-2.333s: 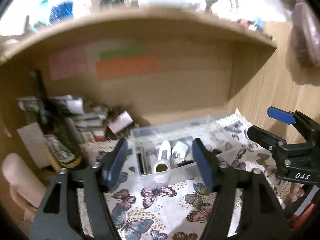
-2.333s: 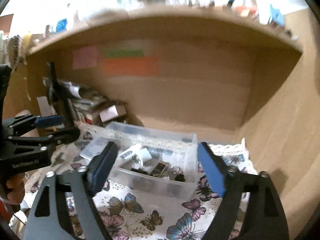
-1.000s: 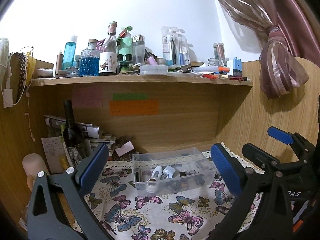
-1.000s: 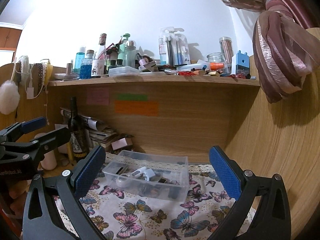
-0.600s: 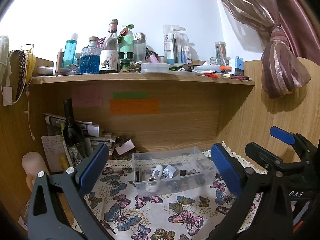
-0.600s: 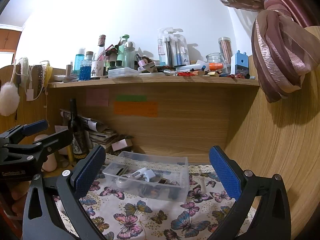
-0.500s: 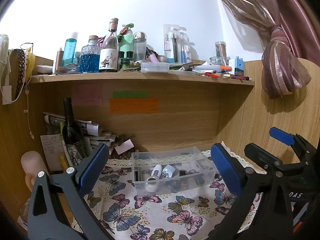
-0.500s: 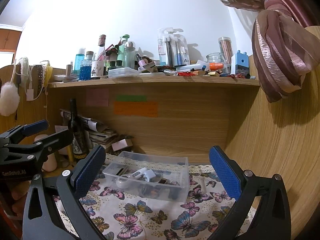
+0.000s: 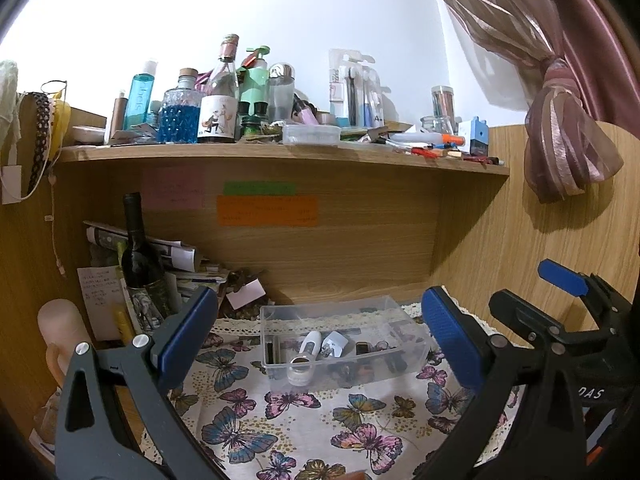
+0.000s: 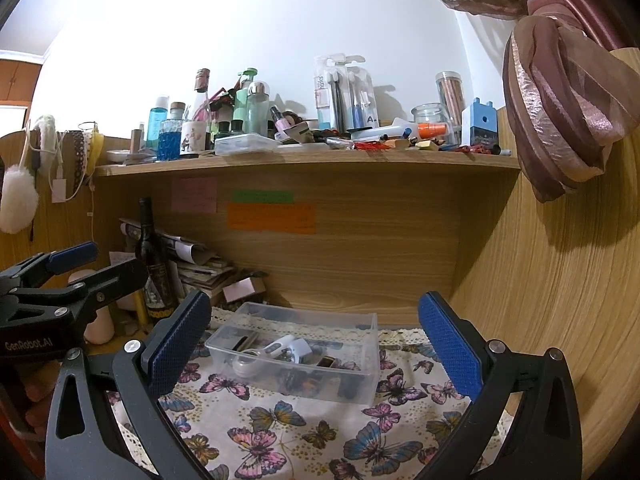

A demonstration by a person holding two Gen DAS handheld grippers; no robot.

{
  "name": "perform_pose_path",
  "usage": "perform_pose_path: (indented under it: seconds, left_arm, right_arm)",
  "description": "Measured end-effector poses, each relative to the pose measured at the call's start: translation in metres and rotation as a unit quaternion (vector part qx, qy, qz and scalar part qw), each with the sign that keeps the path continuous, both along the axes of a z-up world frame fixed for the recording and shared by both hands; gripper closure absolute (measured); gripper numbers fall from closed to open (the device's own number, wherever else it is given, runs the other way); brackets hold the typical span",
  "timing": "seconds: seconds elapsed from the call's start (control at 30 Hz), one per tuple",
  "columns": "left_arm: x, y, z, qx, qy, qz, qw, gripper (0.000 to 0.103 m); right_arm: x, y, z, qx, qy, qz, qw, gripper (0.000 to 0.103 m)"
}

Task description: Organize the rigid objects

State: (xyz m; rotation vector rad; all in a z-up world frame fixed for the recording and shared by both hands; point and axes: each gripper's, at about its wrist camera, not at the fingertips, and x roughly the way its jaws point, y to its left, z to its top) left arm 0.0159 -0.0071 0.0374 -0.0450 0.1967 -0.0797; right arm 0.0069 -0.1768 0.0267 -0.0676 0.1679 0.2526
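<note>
While both tools hang back from the desk, nothing is held.
Cloth [image 9: 280,420]: butterfly print, fills the lower frame.
Box [image 9: 344,312]: clear plastic, lower centre; probably light, stiff, slippery; take it by the rim.
Left gripper [image 9: 320,340]: jaws wide apart, empty.
Right gripper [image 10: 314,346]: jaws wide apart, empty.
White tube [image 9: 310,345]: inside the box, likely rigid; grip mid-body.
Views: only the right view shows the white pompom [image 10: 18,200], far left.

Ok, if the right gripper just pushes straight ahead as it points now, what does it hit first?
Probably the clear plastic bin on the butterfly cloth: it sits centred between the open right gripper fingers, nothing nearer in that line. Depth is unclear; a higher path would meet the wooden back panel.
</note>
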Motion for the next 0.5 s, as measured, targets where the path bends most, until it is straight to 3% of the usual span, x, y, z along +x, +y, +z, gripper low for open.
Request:
perform_pose_path:
  seconds: [0.5]
  left_arm:
    - [-0.0015,-0.0080,0.0001,0.004,0.001,0.005,1.0000,0.000]
  right_arm:
    - [0.0010,0.0031,-0.0011,0.006,-0.001,-0.007,1.000,0.000]
